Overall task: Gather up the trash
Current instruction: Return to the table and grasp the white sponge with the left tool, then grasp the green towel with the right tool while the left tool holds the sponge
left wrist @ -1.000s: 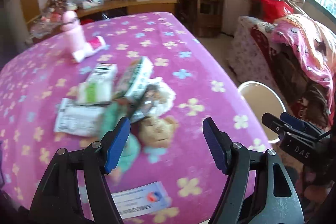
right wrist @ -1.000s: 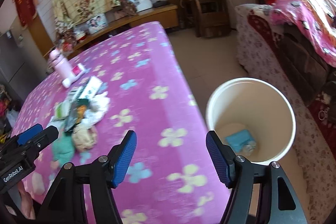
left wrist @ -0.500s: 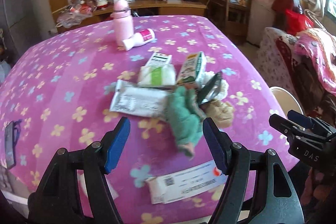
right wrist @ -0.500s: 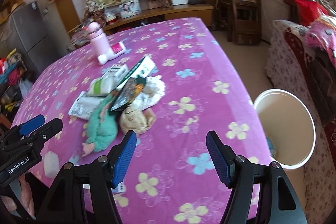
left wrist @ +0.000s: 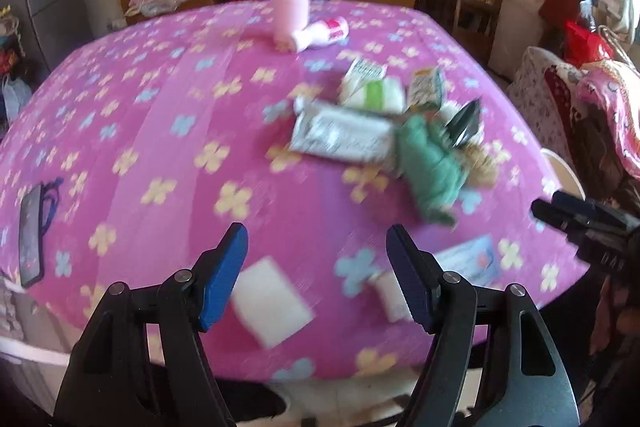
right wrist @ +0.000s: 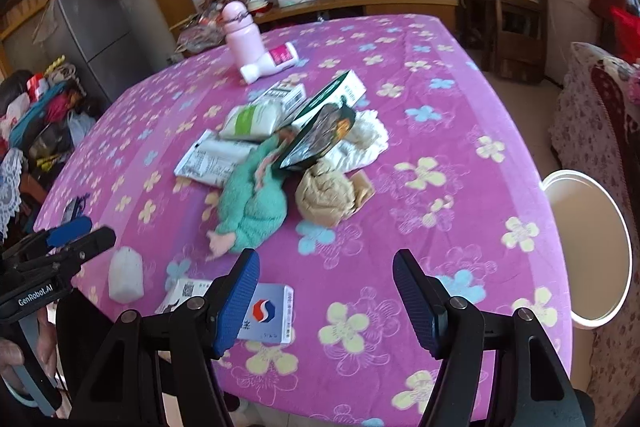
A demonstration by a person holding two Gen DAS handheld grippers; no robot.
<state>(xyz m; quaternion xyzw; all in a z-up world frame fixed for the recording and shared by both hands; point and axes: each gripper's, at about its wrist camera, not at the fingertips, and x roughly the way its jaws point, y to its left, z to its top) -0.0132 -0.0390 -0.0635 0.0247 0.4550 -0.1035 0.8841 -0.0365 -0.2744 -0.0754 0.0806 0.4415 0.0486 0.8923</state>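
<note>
Pink flowered cloth covers the counter [right wrist: 460,131], with a fridge [right wrist: 92,35] and a wooden shelf [right wrist: 380,1] behind it. Trash lies heaped near the counter's middle: a white packet [right wrist: 212,157], a green-banded pack [right wrist: 252,119], a carton [right wrist: 340,93], a dark wrapper [right wrist: 320,137], crumpled tissue [right wrist: 360,143], a green plush [right wrist: 256,199] and a tan wad [right wrist: 326,197], all touching or overlapping. Near the front edge sit a card [right wrist: 268,313] and a white lump [right wrist: 126,273]. A pink bottle [right wrist: 242,35] stands toward the far edge, a small bottle [right wrist: 272,61] lying against it. A white bin [right wrist: 588,251] stands beyond the right edge. The left tool [left wrist: 316,275] and right tool [right wrist: 324,299] both hover over the front edge, jaws apart, holding nothing.
</note>
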